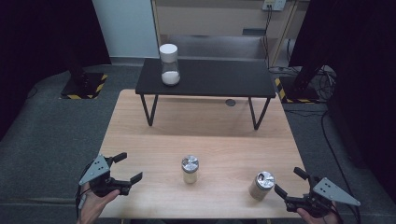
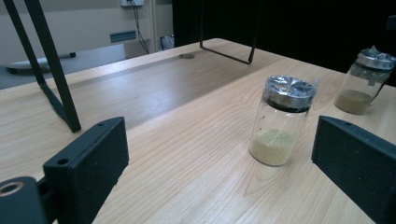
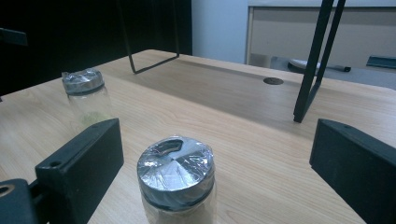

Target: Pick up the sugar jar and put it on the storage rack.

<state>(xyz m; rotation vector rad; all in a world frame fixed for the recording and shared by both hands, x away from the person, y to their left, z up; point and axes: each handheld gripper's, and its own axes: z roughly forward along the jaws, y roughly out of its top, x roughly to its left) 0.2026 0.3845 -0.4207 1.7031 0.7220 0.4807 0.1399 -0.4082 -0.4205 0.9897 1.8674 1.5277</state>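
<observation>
Jars were the business: the brown-filled jar (image 1: 260,185) stood just ahead of the right gripper (image 1: 289,184), between its wide-open, empty jaws in the right gripper view. The yellow-filled jar (image 1: 190,169) stood well ahead of the left gripper (image 1: 129,168), likewise spread wide and empty. The right should probably have gone straight in, low on the glass under the foil-wrapped cap (image 3: 176,165), and closed gently.

No readable txt, labels or nos. anywhere I look; jars bare, just yellow-black hazard stripes (image 1: 84,96) on stand bases.
</observation>
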